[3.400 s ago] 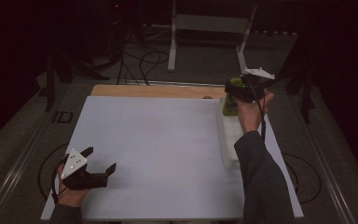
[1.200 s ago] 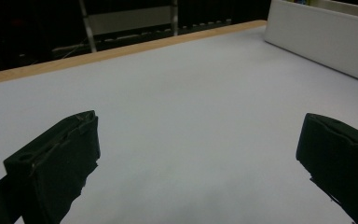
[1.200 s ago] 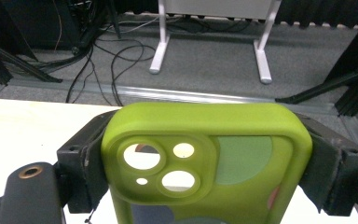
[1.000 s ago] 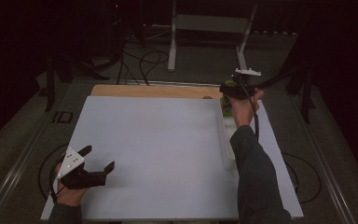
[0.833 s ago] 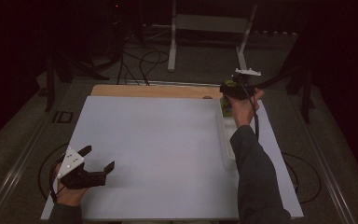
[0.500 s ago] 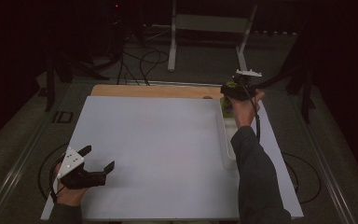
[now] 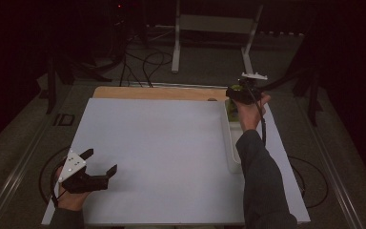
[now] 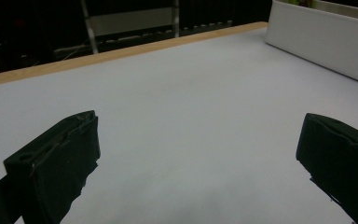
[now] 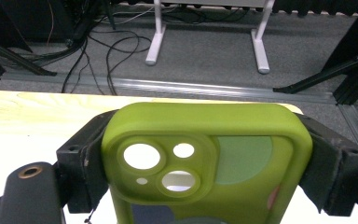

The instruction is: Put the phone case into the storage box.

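Right tool [image 9: 205,182] is pinching a green phone case [image 9: 205,158] above the white tray [image 7: 232,143]'s far end; pickup done, placing left. Left tool [image 7: 95,167] sits spread, idle.

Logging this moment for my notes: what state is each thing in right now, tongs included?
Left tongs: open, nothing between the jaws, low over the white table.
Right tongs: shut on the green phone case.
Green phone case: gripped by its sides, camera cutouts showing, held at the far end of the white tray.
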### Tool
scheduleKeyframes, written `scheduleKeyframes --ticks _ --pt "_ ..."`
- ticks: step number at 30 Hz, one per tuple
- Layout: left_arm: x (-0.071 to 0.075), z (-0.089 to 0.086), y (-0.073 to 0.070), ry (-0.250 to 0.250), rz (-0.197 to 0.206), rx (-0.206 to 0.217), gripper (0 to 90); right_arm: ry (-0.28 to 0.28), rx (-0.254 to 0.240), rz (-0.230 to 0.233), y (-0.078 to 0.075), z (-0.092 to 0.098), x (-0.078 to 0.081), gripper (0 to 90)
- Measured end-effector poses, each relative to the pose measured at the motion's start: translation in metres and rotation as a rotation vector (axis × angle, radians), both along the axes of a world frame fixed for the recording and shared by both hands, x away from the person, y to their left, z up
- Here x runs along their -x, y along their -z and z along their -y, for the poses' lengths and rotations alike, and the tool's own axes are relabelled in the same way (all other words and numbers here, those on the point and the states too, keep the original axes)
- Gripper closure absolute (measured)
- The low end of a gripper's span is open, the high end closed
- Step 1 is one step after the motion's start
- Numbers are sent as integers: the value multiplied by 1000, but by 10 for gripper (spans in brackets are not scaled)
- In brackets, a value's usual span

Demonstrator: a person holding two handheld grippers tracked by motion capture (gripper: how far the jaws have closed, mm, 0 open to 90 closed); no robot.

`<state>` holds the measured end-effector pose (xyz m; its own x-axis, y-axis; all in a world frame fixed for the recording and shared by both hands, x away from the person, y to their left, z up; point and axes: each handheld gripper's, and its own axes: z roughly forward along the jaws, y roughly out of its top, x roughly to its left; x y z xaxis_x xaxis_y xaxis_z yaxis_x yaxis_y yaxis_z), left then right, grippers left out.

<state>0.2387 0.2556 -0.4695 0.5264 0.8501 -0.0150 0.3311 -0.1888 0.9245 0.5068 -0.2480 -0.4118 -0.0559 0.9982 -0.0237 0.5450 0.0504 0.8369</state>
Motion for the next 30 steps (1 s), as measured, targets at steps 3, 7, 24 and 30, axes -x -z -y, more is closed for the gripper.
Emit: scheduleKeyframes --ticks 3,7,24,30 --pt "0 0 0 -1 -1 2 2 3 -1 -1 1 1 0 154" --pt "-1 1 0 0 -1 0 2 5 -3 -5 3 1 -1 153" --pt "-1 2 0 2 -2 0 2 -3 -3 -26 12 3 1 151" --pt "-1 2 0 2 -1 -1 2 -14 -1 -22 13 0 1 151"
